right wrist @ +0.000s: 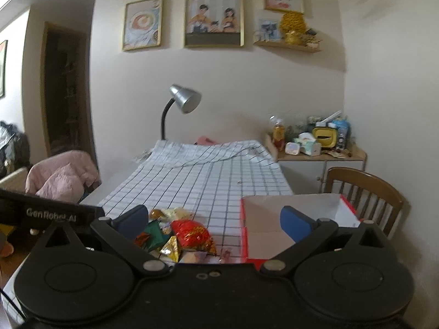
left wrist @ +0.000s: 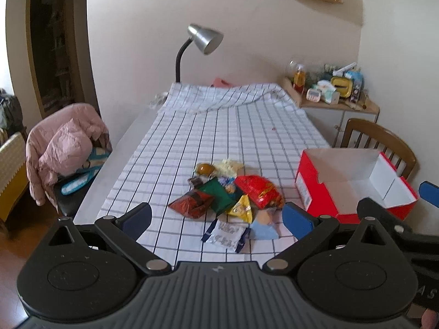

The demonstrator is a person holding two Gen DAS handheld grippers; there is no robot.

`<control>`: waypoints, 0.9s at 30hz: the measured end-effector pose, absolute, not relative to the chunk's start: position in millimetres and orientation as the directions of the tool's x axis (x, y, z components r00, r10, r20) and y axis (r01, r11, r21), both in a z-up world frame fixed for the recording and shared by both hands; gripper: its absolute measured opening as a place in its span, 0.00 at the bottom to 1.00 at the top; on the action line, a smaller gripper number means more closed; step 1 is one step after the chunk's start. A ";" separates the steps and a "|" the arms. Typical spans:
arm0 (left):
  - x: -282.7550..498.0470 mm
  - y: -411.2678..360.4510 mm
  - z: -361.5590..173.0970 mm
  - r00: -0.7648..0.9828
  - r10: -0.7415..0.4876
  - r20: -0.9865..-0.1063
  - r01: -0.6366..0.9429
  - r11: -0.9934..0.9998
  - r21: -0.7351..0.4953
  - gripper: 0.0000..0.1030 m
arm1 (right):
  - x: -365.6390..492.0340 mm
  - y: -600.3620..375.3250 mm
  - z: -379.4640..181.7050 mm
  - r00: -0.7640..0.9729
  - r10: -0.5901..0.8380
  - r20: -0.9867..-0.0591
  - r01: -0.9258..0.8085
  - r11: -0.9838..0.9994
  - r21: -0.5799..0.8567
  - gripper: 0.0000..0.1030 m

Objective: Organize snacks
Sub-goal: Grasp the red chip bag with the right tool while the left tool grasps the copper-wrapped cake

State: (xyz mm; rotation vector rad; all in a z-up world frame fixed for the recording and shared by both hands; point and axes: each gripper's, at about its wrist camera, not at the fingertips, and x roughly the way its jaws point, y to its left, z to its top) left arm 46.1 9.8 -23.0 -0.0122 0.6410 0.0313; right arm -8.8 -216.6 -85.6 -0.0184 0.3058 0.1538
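At lower centre of the left wrist view, the snacks (left wrist: 227, 194) lie heaped on the counter (left wrist: 192, 137), with the empty box (left wrist: 354, 181) just right of them. Both the left gripper (left wrist: 216, 216) and right gripper (right wrist: 214, 219) hover released, holding nothing. Overlapping slick packets could slip or drag neighbours; a reach might nudge the box.

Snack packets (left wrist: 227, 194) are lying on the tablecloth (left wrist: 192, 137) ahead between the left fingers (left wrist: 296, 219); the box (left wrist: 354, 181) is sitting beyond the right-hand finger.
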 end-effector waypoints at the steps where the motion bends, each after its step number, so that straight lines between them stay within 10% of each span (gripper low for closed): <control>1: 50.6 12.3 -26.1 0.788 0.025 -0.615 -0.036 0.999 -0.006 0.99 | -5.3 -215.1 -85.2 0.936 0.157 -0.315 -0.165 0.986 -0.001 1.00; 27: 215.1 88.8 -106.1 0.625 -0.017 -0.781 -0.029 0.999 -0.044 0.98 | 161.5 -167.5 -139.9 0.734 0.247 -0.633 -0.288 0.957 0.040 0.80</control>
